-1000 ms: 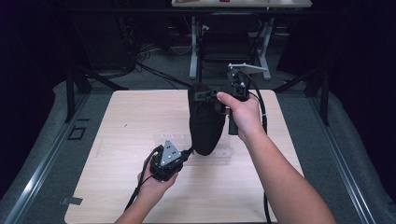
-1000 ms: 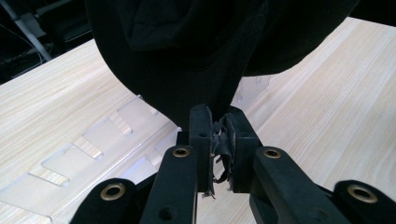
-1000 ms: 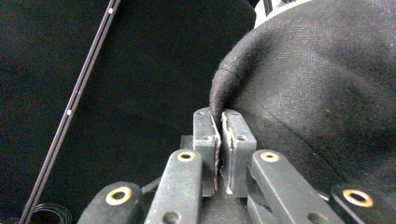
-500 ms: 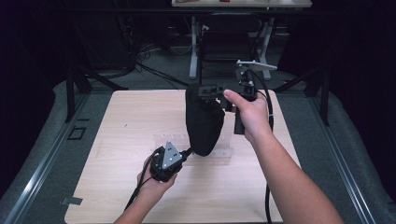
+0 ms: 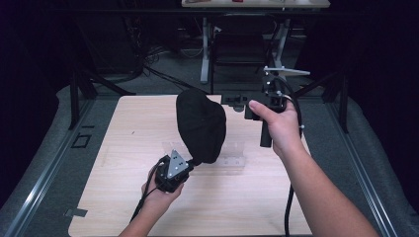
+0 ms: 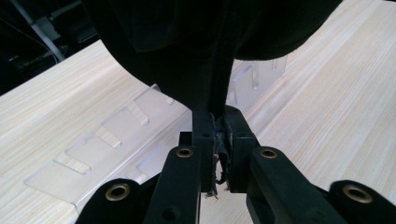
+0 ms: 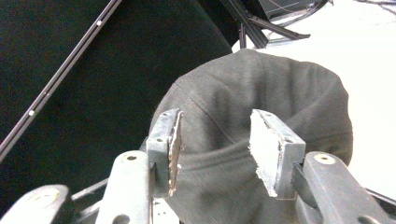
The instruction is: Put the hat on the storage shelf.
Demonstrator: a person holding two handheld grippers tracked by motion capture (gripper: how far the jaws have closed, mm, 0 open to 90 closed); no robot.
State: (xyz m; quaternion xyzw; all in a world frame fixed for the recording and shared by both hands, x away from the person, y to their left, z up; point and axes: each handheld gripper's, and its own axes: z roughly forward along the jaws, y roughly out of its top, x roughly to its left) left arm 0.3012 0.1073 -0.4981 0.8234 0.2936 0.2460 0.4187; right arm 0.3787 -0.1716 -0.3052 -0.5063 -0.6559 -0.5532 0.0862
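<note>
Pale wood-grain table [image 5: 123,197] bore one clear plastic rack [image 5: 232,153]; left tongs [image 6: 217,140] pinched one black cloth cap [image 5: 200,123]; right tongs [image 7: 215,144] had just opened, gripping nothing.

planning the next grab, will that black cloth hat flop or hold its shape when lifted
Probably floppy: the black cloth hat creases and folds where the left tool pinches its edge. Likely light, since one pinch holds it up. Unlikely to slip; the fabric bunches between the pads.

Left claw [image 5: 190,165] is clamped tight, while right claw [image 5: 237,101], raised, has just been opening, apparently empty.
</note>
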